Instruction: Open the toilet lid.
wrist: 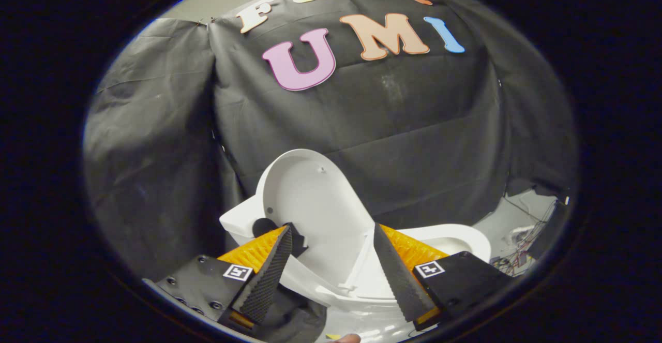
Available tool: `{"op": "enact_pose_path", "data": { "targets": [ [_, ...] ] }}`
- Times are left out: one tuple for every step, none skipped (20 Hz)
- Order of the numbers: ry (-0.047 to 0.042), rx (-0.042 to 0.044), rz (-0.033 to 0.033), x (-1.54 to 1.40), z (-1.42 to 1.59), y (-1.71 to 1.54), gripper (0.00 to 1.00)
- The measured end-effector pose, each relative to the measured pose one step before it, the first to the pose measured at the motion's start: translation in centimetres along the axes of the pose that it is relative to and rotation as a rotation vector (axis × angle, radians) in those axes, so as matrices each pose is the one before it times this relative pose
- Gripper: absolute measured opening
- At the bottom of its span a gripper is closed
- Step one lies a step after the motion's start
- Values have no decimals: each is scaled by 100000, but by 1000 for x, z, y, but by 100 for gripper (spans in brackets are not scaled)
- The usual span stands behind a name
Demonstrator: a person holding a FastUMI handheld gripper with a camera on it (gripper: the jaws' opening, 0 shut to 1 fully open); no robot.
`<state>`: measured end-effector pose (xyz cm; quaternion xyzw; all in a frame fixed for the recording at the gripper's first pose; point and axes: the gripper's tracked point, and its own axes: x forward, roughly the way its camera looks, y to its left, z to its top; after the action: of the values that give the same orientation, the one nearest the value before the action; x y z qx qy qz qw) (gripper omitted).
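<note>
Nearest the camera, the gripper (331, 260) is showing its two fingers (266, 276) spread wide apart, gripping nothing; each is a wedge with a ribbed, finely toothed inner face, mounted on a matte block carrying a small square marker. Between and just beyond the fingers the toilet lid (310, 203) is standing raised, tilted back toward the wall, its smooth glossy underside facing the camera; it is a rounded oval of hard white plastic with a slight rim. Whether either finger is touching it cannot be told. Behind the right finger the toilet seat (455, 237) is lying down as a smooth white ring on the toilet bowl (357, 301), whose glazed white body is curving below and between the fingers. A white tank (240, 219) is peeking out behind the left finger, beside the lid's lower edge. Wrinkled black cloth (393, 141) is hanging as the booth wall behind everything, and loose cables (512, 263) are lying on the pale floor (509, 221) beyond the right finger
</note>
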<state>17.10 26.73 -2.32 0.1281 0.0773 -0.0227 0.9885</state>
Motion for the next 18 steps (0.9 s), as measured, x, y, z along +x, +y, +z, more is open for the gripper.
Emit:
{"op": "enact_pose_path", "data": {
  "targets": [
    [-723, -496, 305, -445, 367, -764, 98],
    [-98, 124, 344, -279, 250, -791, 98],
    [567, -150, -234, -169, -1, -898, 98],
    [854, -1025, -313, -225, 108, -806, 98],
    [900, -2191, -359, -303, 113, -649, 98],
    [818, -2666, -535, -298, 168, -915, 98],
    [690, -2389, -312, -254, 174, -897, 98],
    [632, -1011, -197, -380, 194, -969, 98],
    [-322, -73, 592, -376, 253, -696, 98],
    [-1574, -116, 2103, -614, 327, -221, 98],
    [-723, -1060, 1800, -424, 160, -268, 98],
    [141, -1653, 1050, -505, -216, -443, 98],
    [673, -1726, 1050, -590, -521, -383, 98],
    [212, -1521, 3421, -659, -570, 184, 98],
    [163, -2157, 5246, -500, -679, 843, 97],
    [814, -2758, 3601, -484, -982, 388, 97],
    [601, -3362, 926, -706, -1285, -287, 97],
    [-915, -2433, -563, -467, -823, -623, 97]
  ]
}}
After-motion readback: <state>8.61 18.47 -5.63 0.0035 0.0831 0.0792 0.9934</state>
